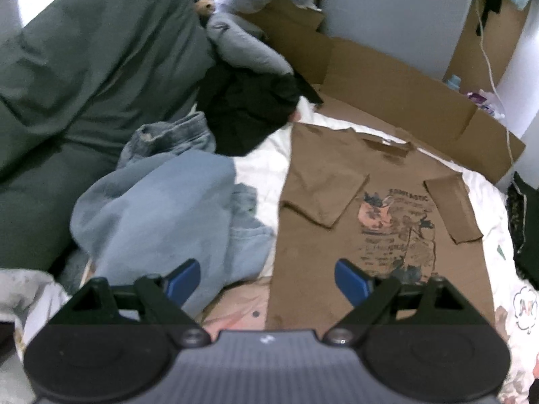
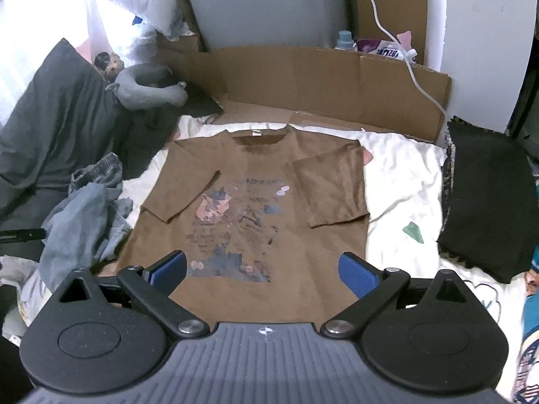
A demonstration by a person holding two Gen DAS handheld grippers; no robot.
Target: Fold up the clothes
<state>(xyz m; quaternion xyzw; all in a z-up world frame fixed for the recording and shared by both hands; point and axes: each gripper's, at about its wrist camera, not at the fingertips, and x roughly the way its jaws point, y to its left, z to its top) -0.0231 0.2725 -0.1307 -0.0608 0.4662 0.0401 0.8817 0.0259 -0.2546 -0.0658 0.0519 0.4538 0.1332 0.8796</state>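
Note:
A brown T-shirt with a printed picture lies flat, front up, on a white sheet. Both of its sleeves are folded in over the chest. The same brown T-shirt fills the right half of the left wrist view. My left gripper hovers above the shirt's lower left edge, open, nothing between its blue pads. Over the shirt's bottom hem, my right gripper is likewise open and empty.
A heap of light blue clothes and jeans lies left of the shirt, with black garments and a dark green duvet behind. Flattened cardboard lines the far side. A black folded cloth lies at the right; a white cable hangs down.

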